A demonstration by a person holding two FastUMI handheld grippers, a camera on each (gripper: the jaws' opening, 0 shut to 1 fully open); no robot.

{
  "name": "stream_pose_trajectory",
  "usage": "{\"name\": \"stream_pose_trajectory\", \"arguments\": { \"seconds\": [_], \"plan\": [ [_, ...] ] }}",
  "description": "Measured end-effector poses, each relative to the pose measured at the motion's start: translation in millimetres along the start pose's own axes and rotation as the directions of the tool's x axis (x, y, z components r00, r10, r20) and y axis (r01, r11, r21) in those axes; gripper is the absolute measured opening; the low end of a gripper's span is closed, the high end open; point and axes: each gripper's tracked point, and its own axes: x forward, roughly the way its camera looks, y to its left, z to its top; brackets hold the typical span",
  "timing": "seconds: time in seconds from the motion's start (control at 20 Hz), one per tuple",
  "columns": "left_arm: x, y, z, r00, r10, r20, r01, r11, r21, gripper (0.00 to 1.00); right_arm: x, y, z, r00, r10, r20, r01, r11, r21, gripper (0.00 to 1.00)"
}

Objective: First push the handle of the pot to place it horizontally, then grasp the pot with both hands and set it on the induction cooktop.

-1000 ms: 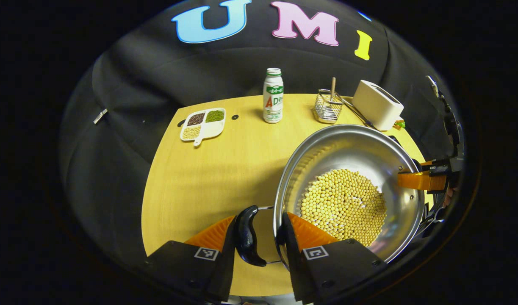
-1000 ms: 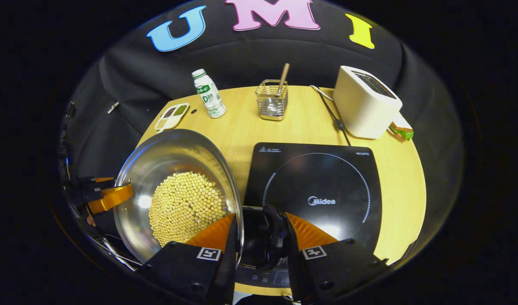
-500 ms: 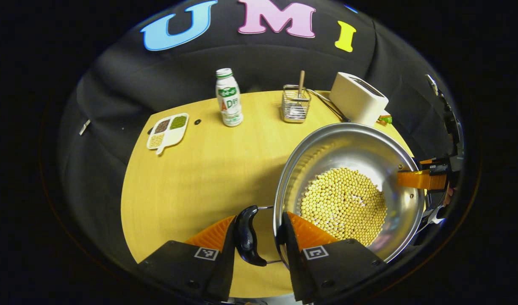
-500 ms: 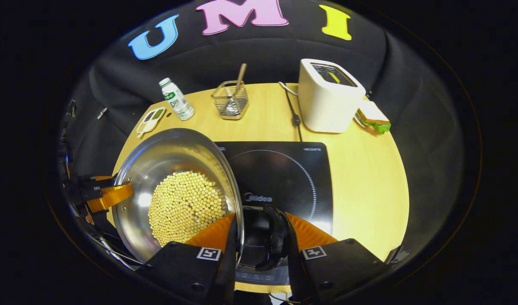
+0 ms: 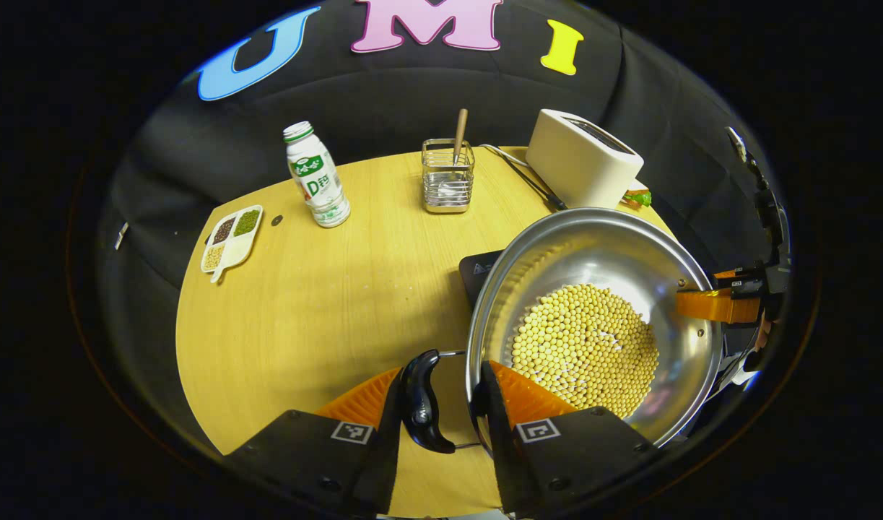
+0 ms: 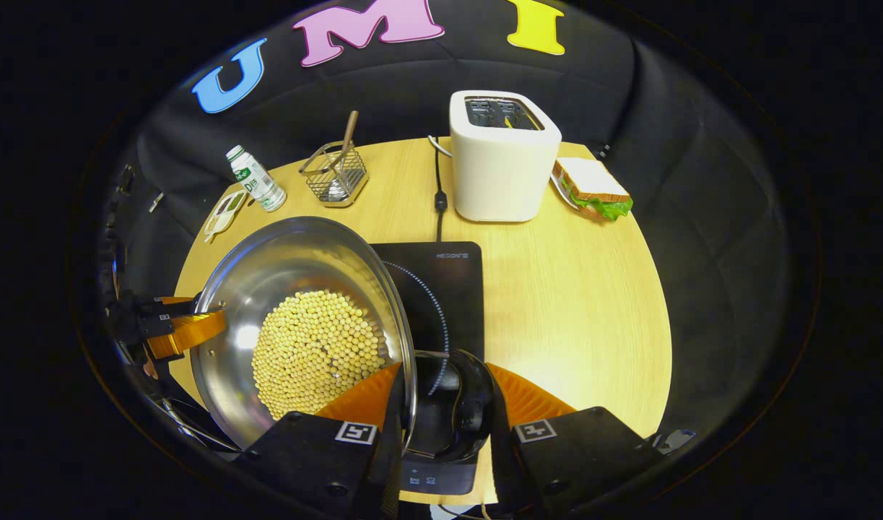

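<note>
Over table point(image 5: 325, 303): pot point(image 5: 614, 253) btwn fingers point(image 5: 517, 393)

Pot point(image 5: 614, 253) shiny polished metal; table point(image 5: 325, 303) matt wood grain.

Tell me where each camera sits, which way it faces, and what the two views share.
Left gripper view: rides the left gripper, looking along its fingers across the table to the bottle and rack; its fingers straddle one pot handle; the right gripper shows far off.
Right gripper view: rides the right gripper, facing the cooktop, toaster and sandwich; the left gripper shows at the pot's far side.
Shared: pot, beans, bottle, rack, toaster, cooktop.
</note>
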Motion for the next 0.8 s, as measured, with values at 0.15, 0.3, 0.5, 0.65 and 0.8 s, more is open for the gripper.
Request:
{"name": "stream_pose_trajectory", "arguments": {
  "seconds": [0.15,0.3,0.5,0.65,0.8],
  "plan": [
    [10.0,-7.5,8.4,1.0,0.001,-0.001,-0.001,1.0,0.003,0.58,7.6,-7.6,3.7,1.0,0.002,-0.007,-0.002,1.0,0.003,0.54],
    [15.4,-13.7,11.7,1.0,-0.001,-0.005,0.001,1.0,0.004,0.54,11.1,-15.0,4.9,1.0,0.0,-0.014,0.001,1.0,0.009,0.54],
    [18.6,-15.5,16.7,1.0,0.008,0.006,-0.008,1.0,0.007,0.58,14.7,-17.7,8.1,1.0,0.009,-0.012,-0.009,1.0,0.008,0.54],
    [17.5,-16.5,16.1,1.0,0.025,0.007,-0.025,1.0,-0.002,0.58,17.7,-19.4,9.3,1.0,0.028,-0.009,-0.028,1.0,0.001,0.54],
    [16.5,-17.9,15.7,0.999,0.041,0.01,-0.041,0.999,-0.018,0.58,21.6,-18.8,10.8,0.999,0.046,-0.005,-0.046,0.999,-0.001,0.54]
  ]
}}
